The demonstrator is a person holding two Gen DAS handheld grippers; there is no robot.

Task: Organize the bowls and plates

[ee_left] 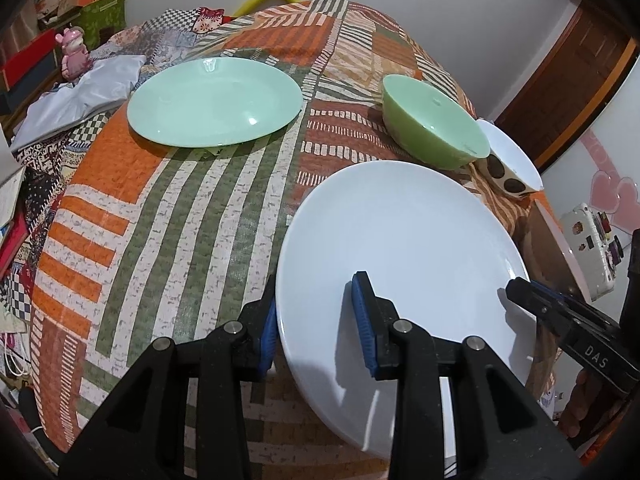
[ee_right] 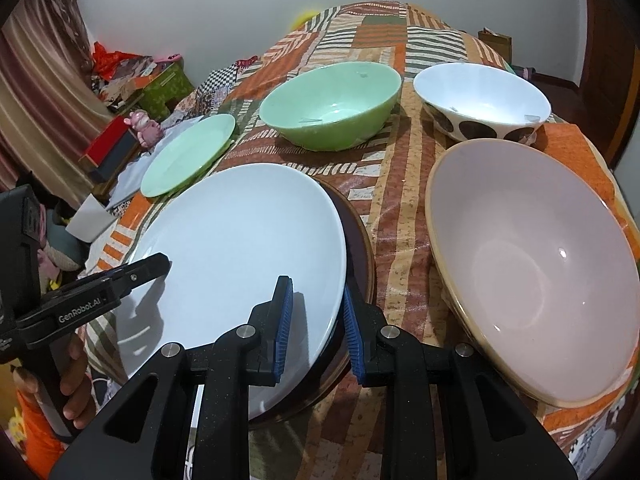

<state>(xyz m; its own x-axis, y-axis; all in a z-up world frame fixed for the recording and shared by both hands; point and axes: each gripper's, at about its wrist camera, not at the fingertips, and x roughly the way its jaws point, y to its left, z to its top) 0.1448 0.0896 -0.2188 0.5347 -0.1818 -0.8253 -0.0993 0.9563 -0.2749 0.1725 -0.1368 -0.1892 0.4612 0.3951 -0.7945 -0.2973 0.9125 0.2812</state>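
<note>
Patchwork-clothed table (ee_right: pixel 400 184), striped orange, green and cream: plates and bowls, one plate gripped from both sides.
Pink bowl (ee_right: pixel 532 280) right of right gripper (ee_right: pixel 316 324); white plate (ee_right: pixel 240 252), over a dark plate (ee_right: pixel 360 248), pinched at opposite rim edges by right gripper and left gripper (ee_left: pixel 316 324), both nearly closed; green plate (ee_left: pixel 214 102), green bowl (ee_right: pixel 332 106), spotted bowl (ee_right: pixel 482 102) beyond.
</note>
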